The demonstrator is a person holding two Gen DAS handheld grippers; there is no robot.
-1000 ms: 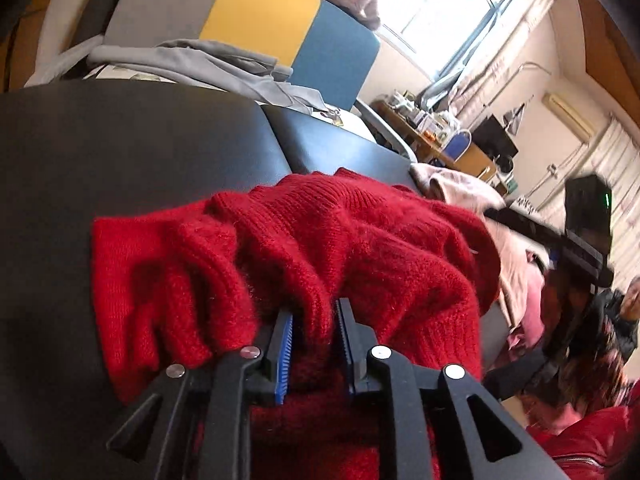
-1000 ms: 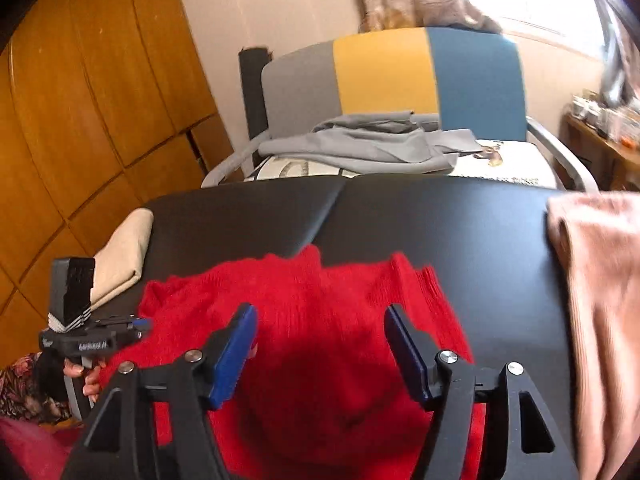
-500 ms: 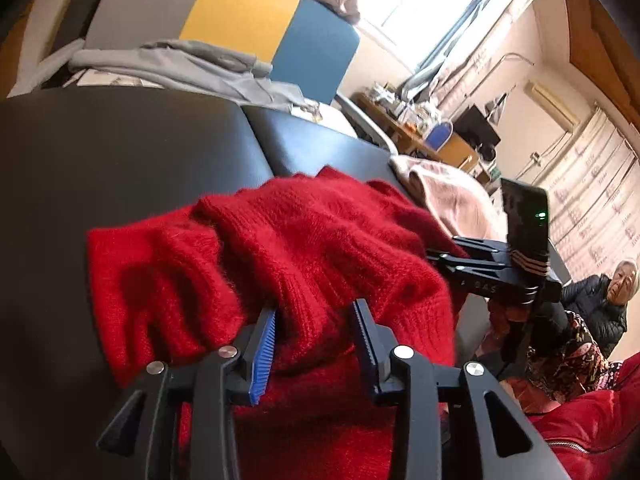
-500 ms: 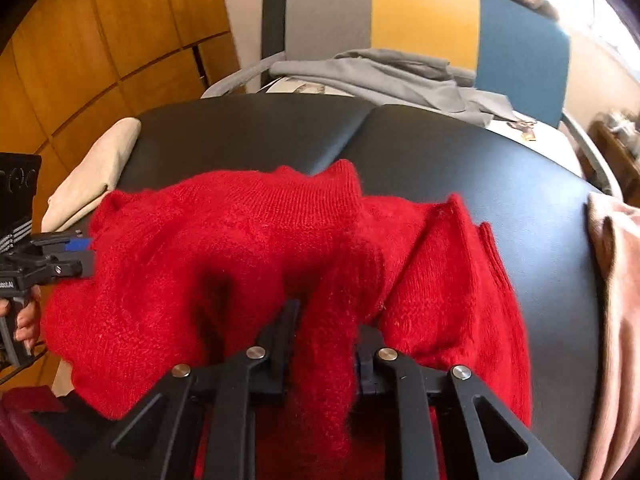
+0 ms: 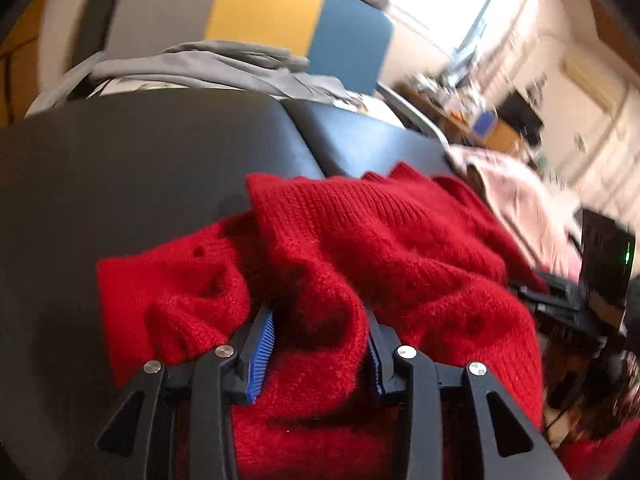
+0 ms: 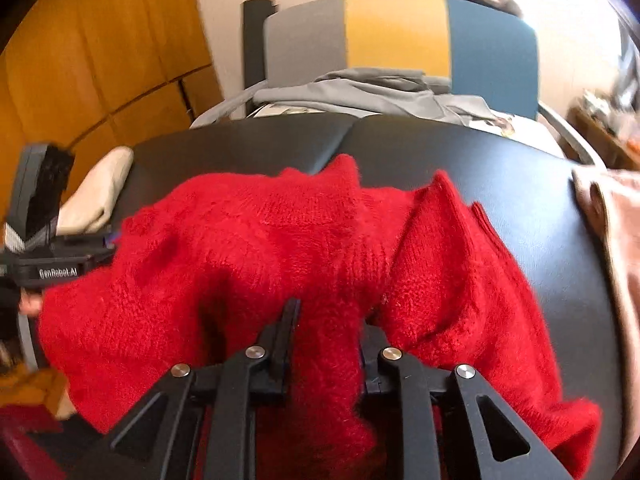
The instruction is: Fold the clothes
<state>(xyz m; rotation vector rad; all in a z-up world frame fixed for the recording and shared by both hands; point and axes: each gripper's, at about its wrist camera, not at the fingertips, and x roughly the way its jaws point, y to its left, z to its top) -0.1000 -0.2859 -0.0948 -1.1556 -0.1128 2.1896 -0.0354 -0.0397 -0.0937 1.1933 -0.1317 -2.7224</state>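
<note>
A red knitted sweater lies bunched on the black padded table. My left gripper is at the sweater's left part, its fingers spread apart with a thick fold lying loosely between the blue pads. My right gripper is shut on a raised ridge near the sweater's middle. In the right wrist view the left gripper shows at the sweater's left edge. The left wrist view catches the right gripper at the sweater's right side, its tips hidden in the knit.
A pink garment lies on the table's right side. A folded beige cloth rests at the left edge. Behind the table stands a grey, yellow and blue chair with a grey garment on it.
My left gripper's fingers have widened step by step around the fold. My right gripper went from wide open to shut on the sweater and now pulls a ridge up.
</note>
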